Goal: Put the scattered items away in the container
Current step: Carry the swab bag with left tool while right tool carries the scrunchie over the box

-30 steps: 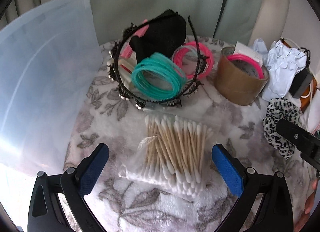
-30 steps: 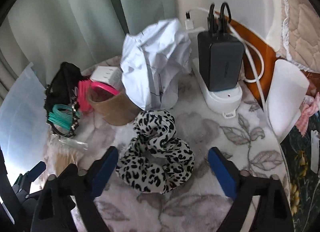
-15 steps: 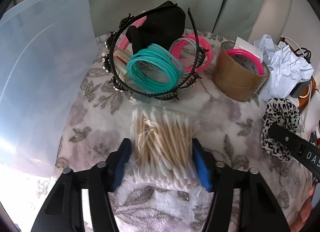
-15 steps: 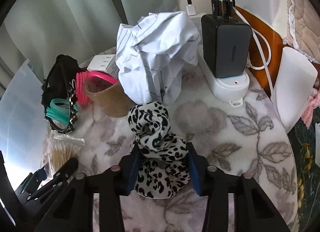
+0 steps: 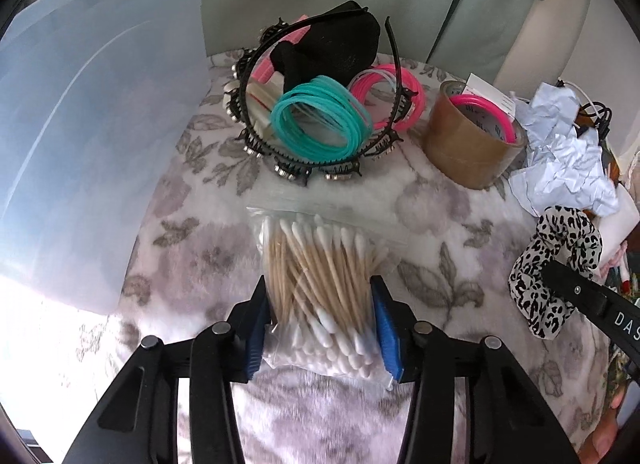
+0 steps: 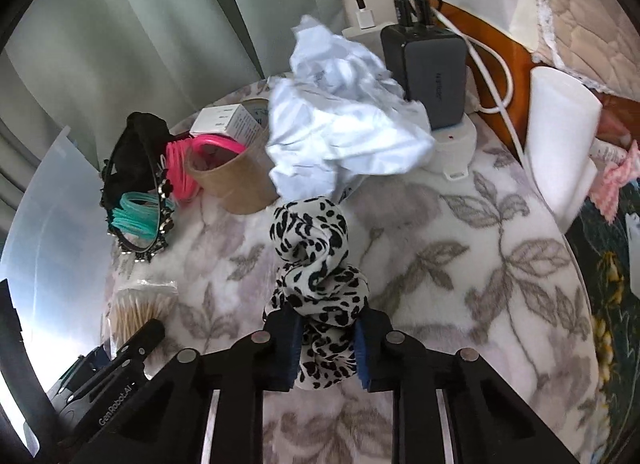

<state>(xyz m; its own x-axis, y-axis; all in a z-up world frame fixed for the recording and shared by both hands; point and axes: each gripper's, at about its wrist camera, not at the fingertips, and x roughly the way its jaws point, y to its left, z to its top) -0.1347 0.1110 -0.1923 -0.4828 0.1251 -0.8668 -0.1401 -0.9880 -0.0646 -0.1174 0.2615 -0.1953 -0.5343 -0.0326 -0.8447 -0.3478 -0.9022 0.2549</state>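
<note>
Counter cover (image 5: 432, 199): white pile with a grey leaf-and-flower print. Scrunchie (image 6: 316, 264): white with black leopard spots; swab bag (image 5: 320, 284): clear, tan sticks with white tips; bangles: one teal stack (image 5: 320, 123), one pink stack (image 5: 396, 95). Tape roll (image 5: 468, 151): brown; container (image 5: 88, 123): translucent, bluish-white; crumpled paper (image 6: 344, 119): white; charger block (image 6: 428, 67): dark grey.

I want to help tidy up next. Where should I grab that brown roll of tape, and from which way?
Probably come from above and pinch the brown tape roll's wall, one finger inside. It lies flat with its hole facing up. A pink ring rests on its top rim, so lift that off first.
</note>
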